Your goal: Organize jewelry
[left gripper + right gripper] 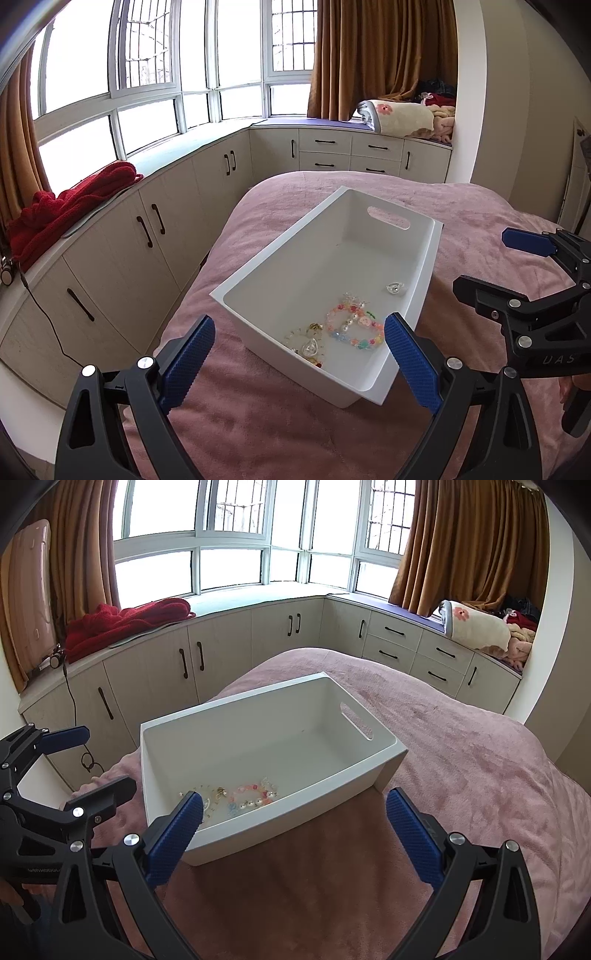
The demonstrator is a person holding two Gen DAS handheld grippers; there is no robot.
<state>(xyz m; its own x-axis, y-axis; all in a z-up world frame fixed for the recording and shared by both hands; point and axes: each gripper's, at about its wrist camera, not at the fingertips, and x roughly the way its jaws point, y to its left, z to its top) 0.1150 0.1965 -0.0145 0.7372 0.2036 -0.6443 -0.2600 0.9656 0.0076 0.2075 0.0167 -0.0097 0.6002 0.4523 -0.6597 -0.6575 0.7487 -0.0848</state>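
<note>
Room: you are in a bedroom with a bay window, brown curtains and cream cabinets [207, 657] beneath the sill; a red blanket [125, 624] lies on the window seat.
Surface: a bed [295, 424] under a pink cover carries everything; no worktop here.
Bin: a white bin [424, 284] with a handle slot sits on the bed, close to its left edge, right in front of you.
Jewelry: a colourful bead bracelet [352, 326], a pearl-and-gold piece [306, 345] and a small clear ring-like item [395, 288] lie on the bin floor at its near end, the first two touching or nearly so.
Left tongs [299, 354]: apart and empty, held above the bin's near rim.
Right tongs [295, 823]: apart and empty too, held at the near right corner of the bin.
Progress: by my reading you are near the end; every piece you can see is already in the bin, and no jewelry shows on the cover.
Left to do: perhaps only spreading the pieces or drawing back; parts of the bed are out of view, so I cannot rule out strays.
</note>
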